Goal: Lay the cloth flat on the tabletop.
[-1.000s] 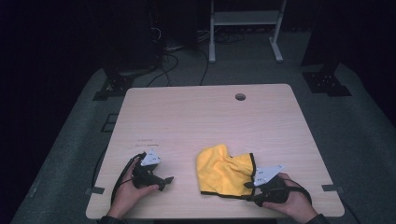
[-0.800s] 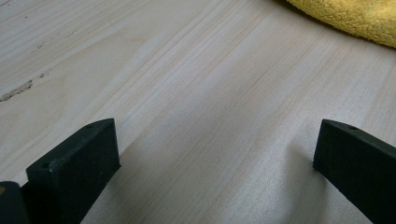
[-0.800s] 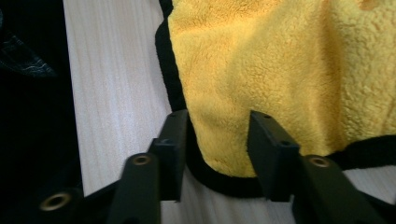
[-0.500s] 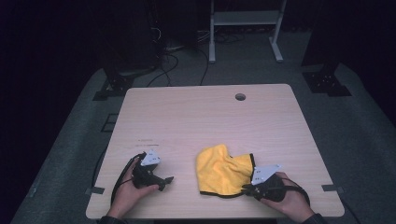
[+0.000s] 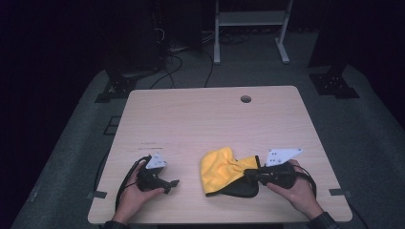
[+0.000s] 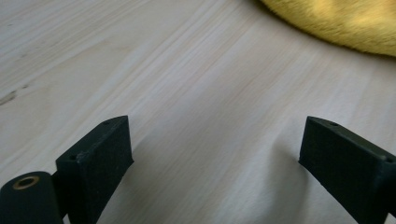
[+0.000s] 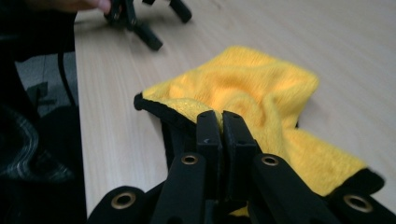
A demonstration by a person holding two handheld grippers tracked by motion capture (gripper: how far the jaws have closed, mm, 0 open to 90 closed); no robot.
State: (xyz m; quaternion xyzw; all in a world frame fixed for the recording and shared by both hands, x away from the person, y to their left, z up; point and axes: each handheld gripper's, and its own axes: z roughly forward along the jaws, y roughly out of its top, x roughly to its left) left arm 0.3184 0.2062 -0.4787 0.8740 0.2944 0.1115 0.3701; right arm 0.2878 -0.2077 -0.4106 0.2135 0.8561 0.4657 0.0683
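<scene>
Jaws of the right gripper (image 7: 220,122) are pressed together on the near edge of the yellow cloth (image 7: 252,88); in the right gripper view a thin fold of yellow fabric sits between the two black tips. Jaws of the left gripper (image 6: 215,149) stand wide apart over bare wood, with nothing between them.

Cloth position: the yellow cloth (image 5: 223,168) lies bunched on the wooden table (image 5: 210,119), near the front edge and slightly right of centre. A black trim runs along its borders. The pinched edge is lifted slightly at the right gripper's tips, while the rest of the fabric rests on the tabletop beyond them.

Right gripper (image 5: 250,173): held in the person's right hand (image 5: 293,188), low over the table, pointing leftward into the cloth's right side. Its grey plate faces up.

Left gripper (image 5: 173,183): held in the person's left hand (image 5: 133,193), resting near the front left of the table and pointing toward the cloth. It is apart from the cloth, with open tabletop between its tips and the fabric. In the left gripper view the cloth's rim (image 6: 336,23) appears at the upper right, well beyond the spread jaws.
</scene>
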